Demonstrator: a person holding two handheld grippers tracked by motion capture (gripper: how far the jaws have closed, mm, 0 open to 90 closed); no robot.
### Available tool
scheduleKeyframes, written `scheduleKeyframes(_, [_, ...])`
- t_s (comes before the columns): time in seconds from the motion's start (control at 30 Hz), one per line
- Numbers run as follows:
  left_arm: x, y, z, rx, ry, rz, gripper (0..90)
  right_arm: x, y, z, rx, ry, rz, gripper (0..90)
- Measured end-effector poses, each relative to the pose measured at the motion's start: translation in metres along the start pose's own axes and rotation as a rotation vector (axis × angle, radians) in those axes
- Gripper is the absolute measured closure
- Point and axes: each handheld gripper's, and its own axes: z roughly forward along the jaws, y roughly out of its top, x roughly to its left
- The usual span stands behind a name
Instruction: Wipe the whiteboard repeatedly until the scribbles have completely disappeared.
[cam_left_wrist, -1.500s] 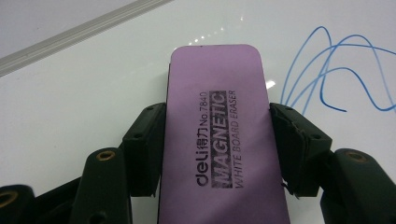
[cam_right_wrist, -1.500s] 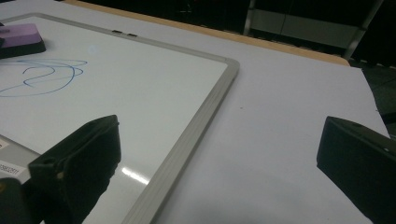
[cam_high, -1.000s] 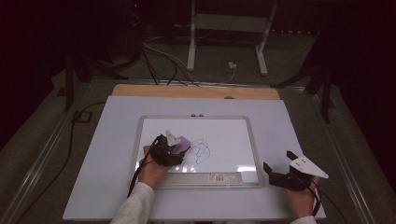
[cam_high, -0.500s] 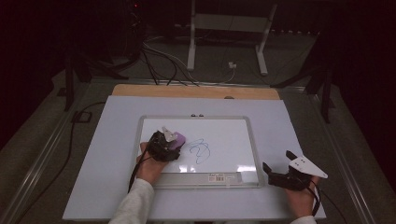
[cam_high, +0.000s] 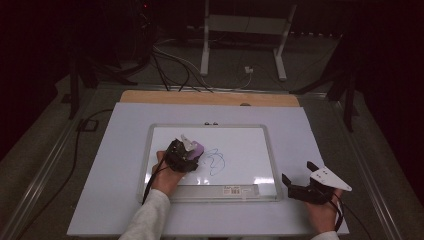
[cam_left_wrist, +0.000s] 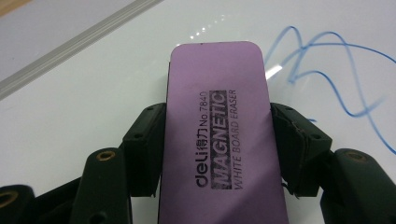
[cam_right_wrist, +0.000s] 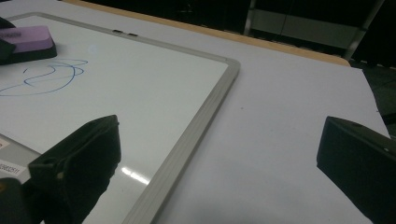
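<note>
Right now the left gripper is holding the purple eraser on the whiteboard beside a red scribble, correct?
Not quite: the scribble is blue, not red, as the left gripper view shows. The rest holds: the left gripper has its fingers closed on the purple eraser, on the whiteboard beside the scribble.

**Surroundings beyond the work surface**

A pale sheet (cam_high: 115, 165) covers the middle of the frame, lying on a wooden tabletop (cam_high: 210, 98) whose tan far edge shows just above it. At upper centre stands a white metal stand (cam_high: 243, 30) with two legs. Dark cables (cam_high: 172, 65) trail across the grey floor at upper left. A white plug (cam_high: 247, 70) lies between the stand's legs.
</note>
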Motion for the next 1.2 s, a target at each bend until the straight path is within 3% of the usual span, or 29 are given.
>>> scheduleKeyframes(0.1, [-0.004, 0.001, -0.001, 0.003, 0.005, 0.02, 41.6, 0.0, 0.0, 0.0, 0.001, 0.001, 0.001, 0.1])
scheduleKeyframes(0.27, [-0.024, 0.0, -0.005, -0.009, -0.089, 0.085, 41.6, 0.001, 0.0, 0.001, 0.001, 0.001, -0.002, 0.1])
scheduleKeyframes(0.33, [-0.031, 0.0, -0.008, -0.007, -0.1, 0.12, 41.6, 0.0, 0.0, 0.0, 0.001, 0.0, 0.0, 0.0])
scheduleKeyframes(0.43, [-0.03, 0.0, -0.008, -0.004, -0.095, 0.11, 41.6, 0.0, 0.0, 0.0, 0.0, -0.002, -0.001, 0.1])
scheduleKeyframes(0.6, [-0.014, 0.001, -0.005, 0.017, 0.014, 0.079, 41.7, -0.001, 0.0, -0.001, -0.001, -0.004, 0.001, 0.1])
scheduleKeyframes(0.77, [-0.006, 0.0, -0.004, 0.022, 0.038, 0.038, 41.7, -0.001, 0.0, -0.001, -0.001, -0.003, -0.001, 0.1])
scheduleKeyframes(0.8, [-0.008, 0.0, -0.005, 0.023, 0.037, 0.048, 41.7, -0.001, 0.0, -0.001, 0.0, -0.002, -0.001, 0.1])
scheduleKeyframes(0.87, [-0.015, 0.0, -0.006, 0.016, -0.008, 0.065, 41.7, 0.0, 0.0, 0.0, 0.001, -0.002, 0.0, 0.1])
scheduleKeyframes(0.97, [-0.027, 0.0, -0.01, 0.021, -0.036, 0.126, 41.6, 0.0, 0.0, 0.0, 0.001, -0.001, -0.002, 0.0])
scheduleKeyframes(1.2, [-0.027, -0.006, -0.018, 0.033, -0.066, 0.156, 41.7, -0.001, 0.0, -0.001, 0.0, -0.003, 0.001, 0.1])
